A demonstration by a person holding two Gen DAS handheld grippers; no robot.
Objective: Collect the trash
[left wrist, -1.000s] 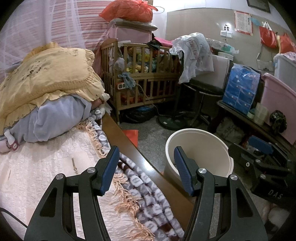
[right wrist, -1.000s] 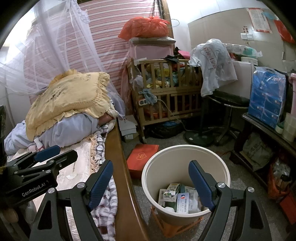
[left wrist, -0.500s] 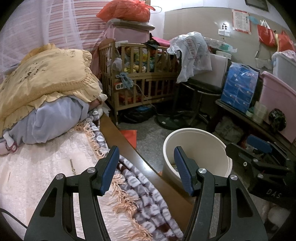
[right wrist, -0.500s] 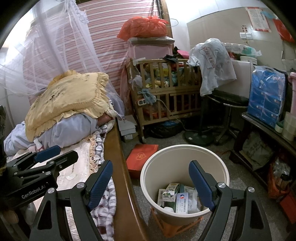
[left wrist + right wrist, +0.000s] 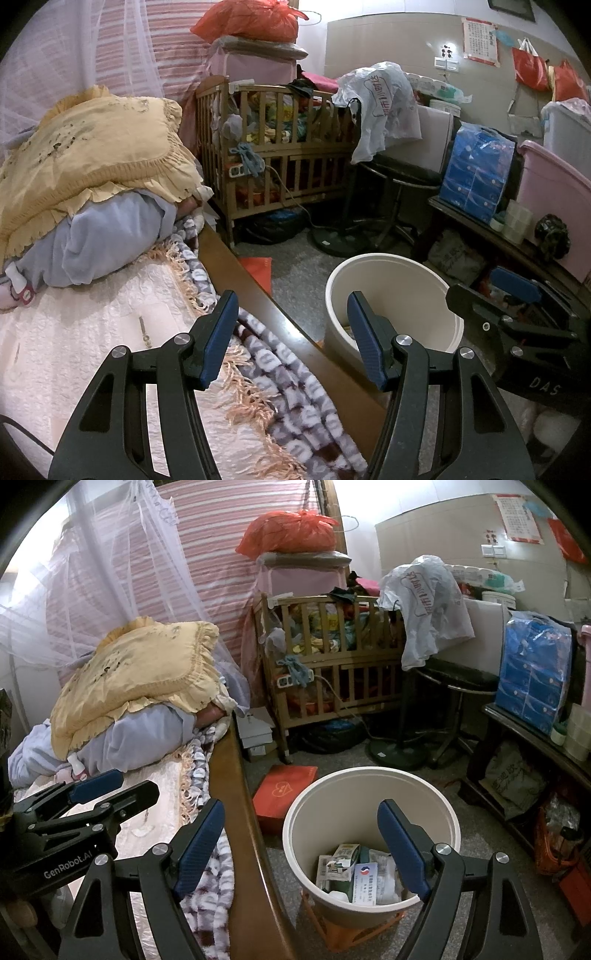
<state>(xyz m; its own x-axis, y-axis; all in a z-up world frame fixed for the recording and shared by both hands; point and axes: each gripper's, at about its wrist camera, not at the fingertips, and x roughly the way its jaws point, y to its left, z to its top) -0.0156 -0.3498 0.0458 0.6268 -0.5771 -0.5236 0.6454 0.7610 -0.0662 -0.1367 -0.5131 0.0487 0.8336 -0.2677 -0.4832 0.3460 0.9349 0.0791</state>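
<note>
Right — both your grippers are empty. The left gripper [image 5: 291, 341] hangs over the bed edge [image 5: 258, 295] with its jaws apart and nothing between the pads; the right gripper [image 5: 301, 843] is spread wide just above the bin [image 5: 369, 775], also holding nothing. The bin stands on the floor just beside the bed frame, on an orange crate [image 5: 351, 932], w/ cartons and packets [image 5: 354, 867] already lying at its bottom.

What's left to collect is hard to call. The red box [image 5: 286, 788] on the floor between bed and bin may be trash, or not — can't tell from here. Nothing obvious shows on the quilt [image 5: 92, 350] near the left jaws.

Risks, as I judge them:
- The bin on that crate looks tippy; bump the rim w/ the right jaw and it could rock or spill.
- The fringed blanket [image 5: 295, 391] lies right under the left jaws — close low and you'd snag fringe instead of trash.
- The two grippers are near each other, so reaching across could knock them together.
- The room is cluttered; grabbing by guess could bin sth that's meant to be kept.
</note>
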